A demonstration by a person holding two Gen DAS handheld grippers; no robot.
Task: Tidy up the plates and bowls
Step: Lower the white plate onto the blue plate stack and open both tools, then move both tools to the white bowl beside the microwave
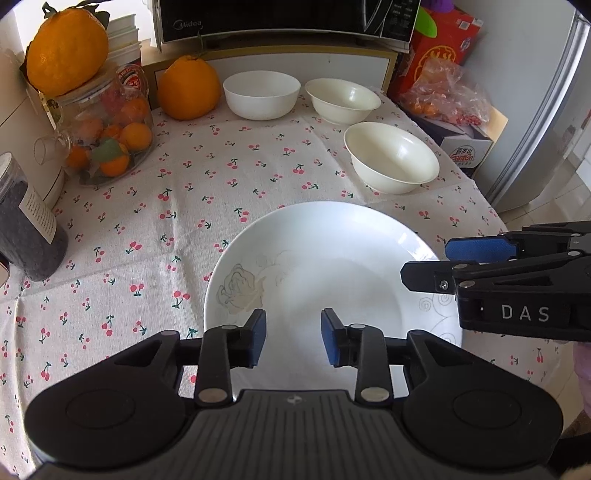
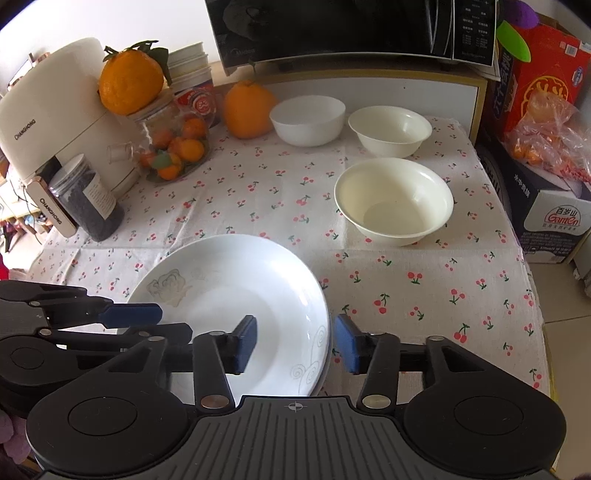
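Observation:
A white plate (image 1: 314, 266) with a faint flower print lies on the cherry-print tablecloth near the front; it also shows in the right wrist view (image 2: 236, 280), seemingly on top of another plate. Three bowls stand behind it: a cream bowl (image 1: 391, 157) (image 2: 393, 201) nearest, a cream bowl (image 1: 341, 99) (image 2: 389, 129) at the back right, a white bowl (image 1: 261, 94) (image 2: 307, 119) at the back. My left gripper (image 1: 293, 338) is open and empty over the plate's near part. My right gripper (image 2: 295, 341) is open and empty, straddling the plate's right rim.
A glass jar of oranges (image 1: 107, 136) with a large orange (image 1: 66, 48) on top, a second orange (image 1: 188, 88), a dark jar (image 1: 26, 229) and a white appliance (image 2: 55, 122) stand at the left. A microwave (image 1: 288, 18) is behind. Boxes (image 2: 546, 206) stand right of the table edge.

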